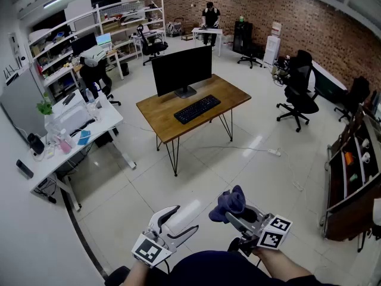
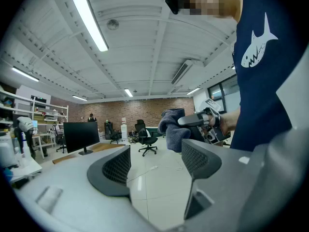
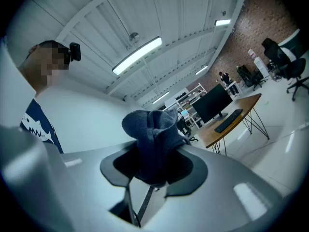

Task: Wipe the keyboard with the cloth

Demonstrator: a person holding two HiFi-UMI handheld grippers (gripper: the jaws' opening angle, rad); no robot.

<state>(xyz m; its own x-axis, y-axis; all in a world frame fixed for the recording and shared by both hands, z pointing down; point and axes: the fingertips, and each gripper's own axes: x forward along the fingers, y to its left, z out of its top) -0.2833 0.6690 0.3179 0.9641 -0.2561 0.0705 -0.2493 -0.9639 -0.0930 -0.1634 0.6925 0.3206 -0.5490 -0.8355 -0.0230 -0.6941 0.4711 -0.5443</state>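
A black keyboard (image 1: 197,109) lies on a wooden desk (image 1: 159,118) in front of a dark monitor (image 1: 181,70), far ahead of me across the floor. My right gripper (image 1: 228,217) is shut on a dark blue cloth (image 1: 229,202) that bunches up above its jaws. The right gripper view shows the cloth (image 3: 154,137) pinched between the jaws, with the keyboard (image 3: 228,121) far off. My left gripper (image 1: 180,220) is open and holds nothing. The left gripper view shows its spread jaws, with the cloth (image 2: 173,128) beyond them.
A white desk (image 1: 89,133) with bottles and clutter stands at the left, with shelves (image 1: 65,46) behind it. Black office chairs (image 1: 297,91) stand to the right of the wooden desk. A person (image 1: 209,19) stands at a far table. A wooden shelf unit (image 1: 352,177) is at the right edge.
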